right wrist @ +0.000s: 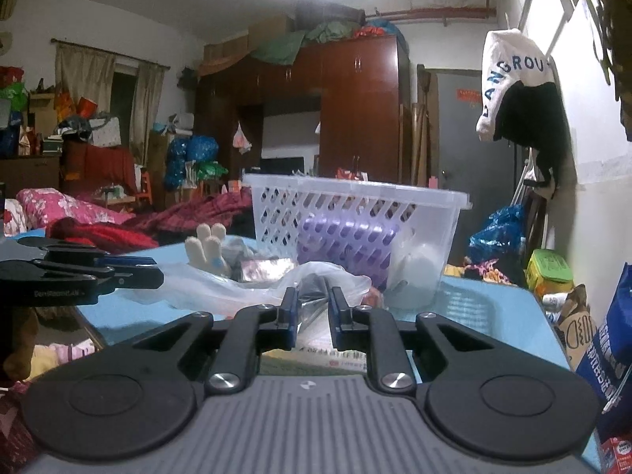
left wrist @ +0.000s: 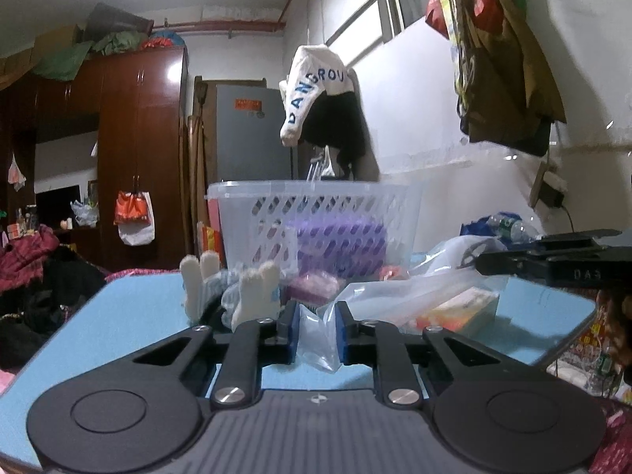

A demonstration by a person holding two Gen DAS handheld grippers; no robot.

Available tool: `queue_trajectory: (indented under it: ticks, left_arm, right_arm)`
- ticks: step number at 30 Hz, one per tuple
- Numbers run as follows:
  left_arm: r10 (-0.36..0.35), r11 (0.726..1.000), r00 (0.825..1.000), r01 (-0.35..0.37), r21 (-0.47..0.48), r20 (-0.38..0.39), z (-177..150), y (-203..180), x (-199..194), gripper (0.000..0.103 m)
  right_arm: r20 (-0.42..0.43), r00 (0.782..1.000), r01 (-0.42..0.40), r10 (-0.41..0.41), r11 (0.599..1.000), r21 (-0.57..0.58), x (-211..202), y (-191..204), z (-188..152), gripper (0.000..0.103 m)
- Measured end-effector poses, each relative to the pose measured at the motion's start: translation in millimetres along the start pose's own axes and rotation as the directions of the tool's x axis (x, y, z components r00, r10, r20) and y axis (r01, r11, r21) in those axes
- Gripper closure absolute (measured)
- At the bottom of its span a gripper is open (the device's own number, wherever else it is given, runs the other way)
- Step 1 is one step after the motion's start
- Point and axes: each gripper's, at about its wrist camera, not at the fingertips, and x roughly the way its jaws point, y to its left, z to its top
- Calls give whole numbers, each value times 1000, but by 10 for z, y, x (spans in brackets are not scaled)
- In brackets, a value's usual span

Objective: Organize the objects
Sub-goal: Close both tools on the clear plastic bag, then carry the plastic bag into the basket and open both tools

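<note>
Over on the left of the light-blue counter (left wrist: 130, 296) lies a white knitted glove (left wrist: 205, 282), its fingertips poking upward. Next along, the left gripper (left wrist: 316, 335) sits low over the counter, its blue-padded fingers (left wrist: 291, 333) parted with a corner of clear plastic bag (left wrist: 316, 339) between them; whether they pinch it I cannot tell. Behind stands a white perforated plastic basket (left wrist: 312, 213) with a purple box (left wrist: 343, 245) inside. Further right, the right gripper (right wrist: 312, 318) has its fingers apart too, around crumpled clear plastic wrap (right wrist: 316, 280) just in front of the basket.
</note>
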Motion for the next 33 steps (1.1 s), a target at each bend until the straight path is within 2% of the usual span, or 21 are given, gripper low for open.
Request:
queue_trajectory:
  ticks: [6, 13, 16, 20, 23, 28, 33]
  left_arm:
    - [-14, 1000, 999, 13, 8, 47, 261, 18, 17, 83]
    - [-14, 999, 988, 9, 32, 156, 965, 115, 182, 83]
    - [-5, 999, 988, -2, 45, 156, 1286, 149, 449, 83]
    - [12, 999, 993, -18, 48, 119, 1552, 213, 850, 83]
    - [27, 997, 997, -32, 64, 75, 1643, 244, 1166, 83]
    - [46, 998, 998, -43, 50, -48, 1666, 385, 1696, 83]
    - [63, 998, 978, -57, 37, -200, 1602, 516, 2177, 83]
  right_arm:
    - [57, 998, 2, -3, 1000, 7, -61, -44, 231, 85]
    - [161, 987, 16, -15, 1000, -5, -55, -128, 792, 85]
    - [188, 982, 36, -36, 999, 4, 57, -215, 1011, 85]
    - [185, 981, 61, -67, 997, 38, 321, -378, 1210, 85]
    - [148, 984, 87, -96, 994, 65, 546, -494, 1261, 85]
    - [27, 994, 104, -109, 984, 144, 975, -742, 1178, 85]
    - [-128, 986, 128, -102, 967, 220, 1435, -878, 1027, 85]
